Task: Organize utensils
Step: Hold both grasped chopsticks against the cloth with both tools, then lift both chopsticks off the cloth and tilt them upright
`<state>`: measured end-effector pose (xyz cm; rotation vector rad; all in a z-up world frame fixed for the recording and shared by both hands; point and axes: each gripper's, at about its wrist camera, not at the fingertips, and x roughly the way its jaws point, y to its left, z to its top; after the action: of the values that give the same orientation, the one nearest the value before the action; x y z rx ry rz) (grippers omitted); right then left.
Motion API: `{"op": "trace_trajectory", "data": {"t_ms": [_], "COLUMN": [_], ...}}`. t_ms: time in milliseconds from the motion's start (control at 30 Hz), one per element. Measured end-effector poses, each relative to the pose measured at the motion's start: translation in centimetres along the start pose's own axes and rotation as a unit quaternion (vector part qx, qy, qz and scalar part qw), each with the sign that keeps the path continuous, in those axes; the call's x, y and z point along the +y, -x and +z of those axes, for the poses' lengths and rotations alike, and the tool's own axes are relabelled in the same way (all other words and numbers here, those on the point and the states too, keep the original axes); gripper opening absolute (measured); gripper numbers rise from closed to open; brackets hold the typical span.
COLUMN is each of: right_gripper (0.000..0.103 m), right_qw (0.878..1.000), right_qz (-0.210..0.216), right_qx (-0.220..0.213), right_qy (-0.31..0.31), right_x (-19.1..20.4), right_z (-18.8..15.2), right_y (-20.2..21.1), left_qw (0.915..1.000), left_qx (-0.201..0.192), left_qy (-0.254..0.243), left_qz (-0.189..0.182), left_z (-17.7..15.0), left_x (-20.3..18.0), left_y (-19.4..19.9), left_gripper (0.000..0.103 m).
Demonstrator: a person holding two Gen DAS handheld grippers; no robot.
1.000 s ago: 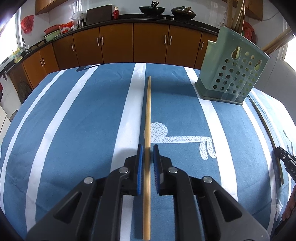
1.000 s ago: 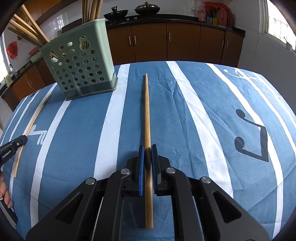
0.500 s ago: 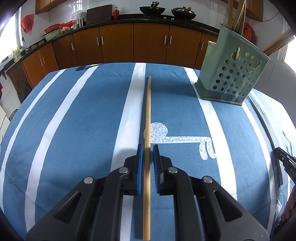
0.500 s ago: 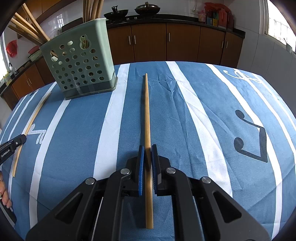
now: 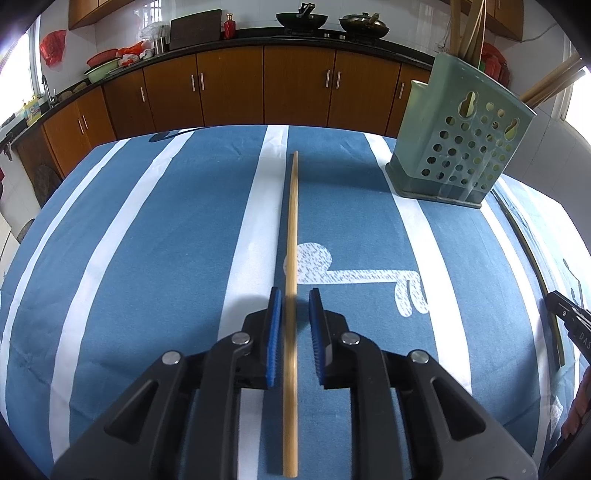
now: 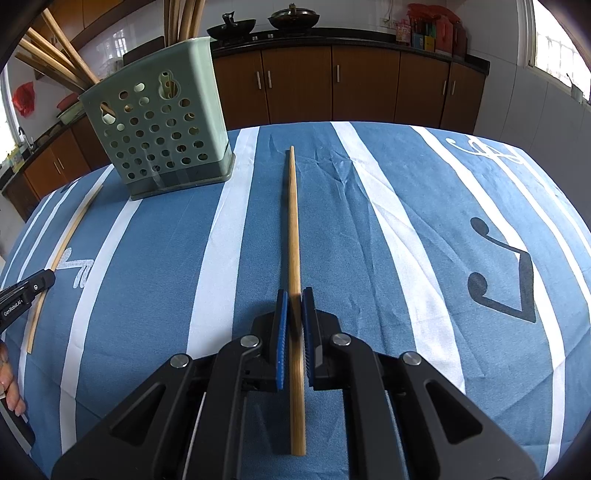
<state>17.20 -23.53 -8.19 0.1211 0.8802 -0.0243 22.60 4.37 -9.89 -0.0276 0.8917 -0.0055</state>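
A long bamboo chopstick (image 5: 291,236) runs away from me on the blue striped tablecloth (image 5: 166,258). My left gripper (image 5: 295,295) straddles its near part. The jaws are opening, with a gap showing between each blue pad and the stick. In the right wrist view a second chopstick (image 6: 293,229) points at the far edge, and my right gripper (image 6: 294,299) is shut on it. A green perforated utensil holder (image 5: 461,147) (image 6: 159,136) stands upright at the back between the two grippers, with several chopsticks in it.
Each view catches the other gripper at its edge, the right gripper's tip (image 5: 569,317) and the left gripper's tip (image 6: 29,291), with a hand below. Brown kitchen cabinets (image 6: 332,85) and a counter with woks (image 5: 301,16) lie beyond the table.
The left gripper's pads have spread apart and no longer press on the chopstick, whose near part now looks blurred. The right gripper and its chopstick have not moved.
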Motion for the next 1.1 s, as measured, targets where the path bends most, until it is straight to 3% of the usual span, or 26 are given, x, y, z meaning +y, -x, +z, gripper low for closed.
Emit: {"op": "trace_trajectory", "data": {"t_ms": [200,333,400,533,833,1100], "right_gripper": [0.01,0.008,0.008,0.008,0.008,0.008], "right_qw": [1.0,1.0,1.0,0.999,0.993,0.985], "right_qz": [0.007,0.016,0.013,0.015,0.023,0.038], "right_qx": [0.0,0.001,-0.002,-0.034,-0.114,-0.165], "right_qy": [0.001,-0.002,-0.001,-0.006,-0.023,-0.04], "right_x": [-0.1,-0.4,-0.6,-1.1,-2.7,-3.5], "right_z": [-0.9,-1.2,-1.2,-0.8,1.9,3.6], "right_y": [0.7,0.9,1.1,3.1,7.8,10.7], "left_qw": [1.0,0.9999,0.9998,0.9995,0.9964,0.9894], "left_qx": [0.002,0.003,0.004,0.003,-0.075,-0.138], "left_qy": [-0.008,-0.016,-0.02,-0.03,-0.036,-0.012], "left_qz": [0.003,0.004,0.005,0.004,-0.017,-0.043], "left_z": [-1.5,-2.2,-2.3,-2.3,0.7,3.2], "left_x": [-0.1,-0.2,-0.3,-0.1,0.0,0.0], "left_y": [1.1,1.6,1.8,2.7,8.7,13.0], "left_gripper": [0.018,0.008,0.008,0.008,0.007,0.008]}}
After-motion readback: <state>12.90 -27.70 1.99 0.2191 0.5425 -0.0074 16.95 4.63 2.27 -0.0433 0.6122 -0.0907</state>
